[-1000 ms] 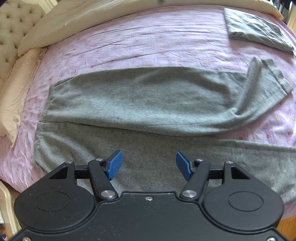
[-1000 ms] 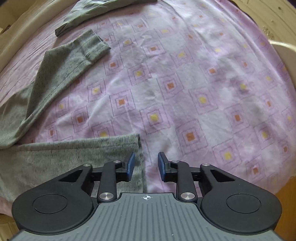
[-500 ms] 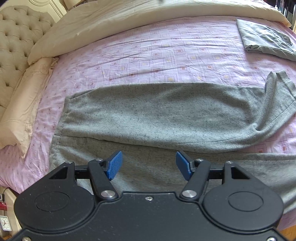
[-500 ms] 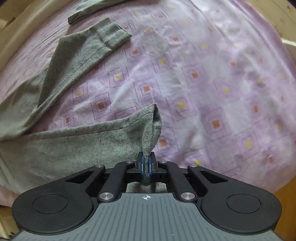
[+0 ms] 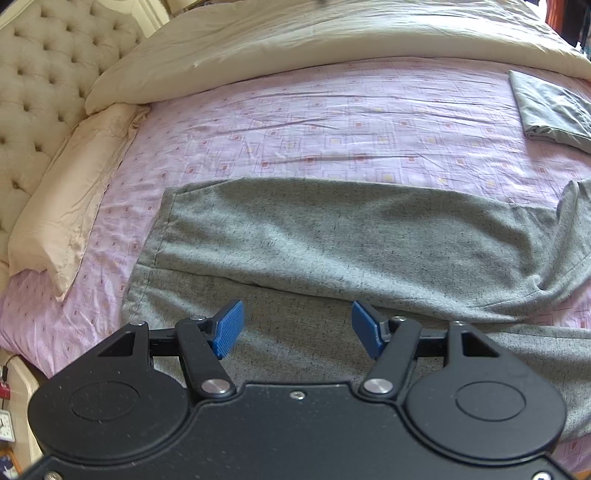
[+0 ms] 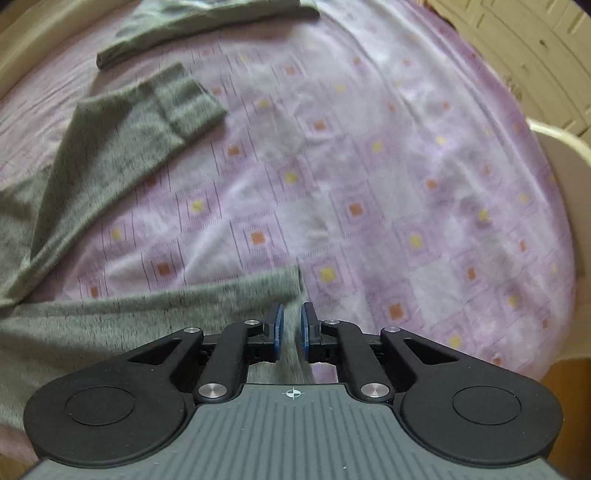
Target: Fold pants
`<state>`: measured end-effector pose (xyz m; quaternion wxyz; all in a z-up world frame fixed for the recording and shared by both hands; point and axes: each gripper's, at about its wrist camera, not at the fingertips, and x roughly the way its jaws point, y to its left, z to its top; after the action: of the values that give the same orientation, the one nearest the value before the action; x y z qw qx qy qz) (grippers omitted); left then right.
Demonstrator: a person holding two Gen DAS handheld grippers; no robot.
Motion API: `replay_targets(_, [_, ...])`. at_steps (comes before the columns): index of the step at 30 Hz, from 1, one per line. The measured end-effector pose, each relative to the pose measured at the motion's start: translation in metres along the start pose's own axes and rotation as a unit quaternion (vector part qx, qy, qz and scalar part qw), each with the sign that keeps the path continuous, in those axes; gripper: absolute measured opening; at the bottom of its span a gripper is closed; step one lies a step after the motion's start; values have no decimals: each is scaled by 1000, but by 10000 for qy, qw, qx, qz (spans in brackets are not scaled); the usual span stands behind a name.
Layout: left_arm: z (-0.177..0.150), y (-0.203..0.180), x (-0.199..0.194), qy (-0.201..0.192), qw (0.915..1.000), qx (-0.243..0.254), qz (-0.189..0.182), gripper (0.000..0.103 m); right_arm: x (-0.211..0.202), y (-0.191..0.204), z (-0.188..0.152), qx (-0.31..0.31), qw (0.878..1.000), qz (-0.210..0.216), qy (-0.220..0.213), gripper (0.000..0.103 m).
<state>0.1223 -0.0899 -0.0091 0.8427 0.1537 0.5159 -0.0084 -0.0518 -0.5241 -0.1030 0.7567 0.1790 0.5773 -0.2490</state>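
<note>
Grey pants [image 5: 332,251] lie spread across the pink patterned bed sheet [image 5: 332,122], waistband at the left, legs running right. My left gripper [image 5: 297,326] is open and empty, hovering over the near leg close to the waist. In the right wrist view the near leg's cuff [image 6: 273,288] lies flat, its end running between my right gripper's [image 6: 290,326] blue pads [image 6: 275,325], which stand slightly apart. The far leg's cuff [image 6: 192,107] is folded over at the upper left.
A cream duvet [image 5: 332,40] lies along the far side and a pillow [image 5: 70,195] by the tufted headboard [image 5: 44,74]. A folded grey garment [image 5: 554,107] rests at the far right, also in the right wrist view [image 6: 192,26]. The bed's edge is just behind both grippers.
My right gripper had pinched and lifted the near cuff; now its pads have parted and the cuff lies flat again. The left gripper has drifted left toward the waistband, still open.
</note>
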Motion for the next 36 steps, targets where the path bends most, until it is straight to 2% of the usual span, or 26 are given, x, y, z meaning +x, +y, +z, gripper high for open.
replay_targets(2, [-3, 0, 3, 76, 10000, -57, -18, 68, -12, 11, 17, -68, 9993, 226, -298, 12])
replay_targets(4, [-5, -2, 6, 140, 9998, -136, -49, 69, -12, 21, 40, -8, 9977, 553, -404, 27])
replay_targets(5, [-6, -4, 8, 164, 9997, -167, -57, 69, -11, 25, 48, 36, 9966, 684, -456, 29])
replay_targets(9, [-6, -12, 17, 286, 9992, -271, -5, 69, 16, 52, 88, 362, 9936, 987, -419, 29])
replay_targets(11, [-3, -13, 25, 408, 9986, -319, -42, 69, 36, 57, 104, 716, 9920, 1006, -260, 29])
replay_targets(16, [8, -11, 36, 526, 9981, -316, -76, 69, 74, 57, 124, 1798, 9786, 990, 132, 29])
replay_targets(21, [23, -1, 47, 614, 9974, -376, -16, 69, 96, 61, 131, 2079, 9748, 705, 394, 31])
replay_targets(24, [33, 5, 50, 598, 9974, -410, -20, 69, 95, 65, 131, 2204, 9721, 706, 370, 41])
replay_targets(25, [37, 7, 50, 584, 9975, -399, -15, 69, 94, 66, 131, 2202, 9723, 695, 360, 42])
replay_targets(26, [41, 8, 52, 562, 9977, -368, 7, 69, 94, 68, 131, 2139, 9739, 682, 338, 42])
replay_targets(27, [45, 9, 53, 542, 9979, -339, 31, 69, 93, 70, 130, 2029, 9763, 694, 286, 35])
replay_targets(28, [49, 10, 54, 520, 9982, -311, 44, 69, 91, 72, 129, 1906, 9788, 725, 201, 12])
replay_targets(29, [54, 11, 56, 498, 9984, -282, 41, 69, 88, 74, 127, 1805, 9803, 796, 135, 11])
replay_targets(33, [69, 11, 64, 408, 9990, -144, 63, 69, 71, 80, 123, 1146, 9932, 203, -69, 10])
replay_targets(35, [75, 10, 69, 392, 9992, -103, 60, 69, 66, 70, 120, 996, 9950, -77, -75, 10])
replay_targets(36, [78, 10, 71, 389, 9992, -90, 51, 69, 65, 59, 119, 1050, 9944, -89, -11, 10])
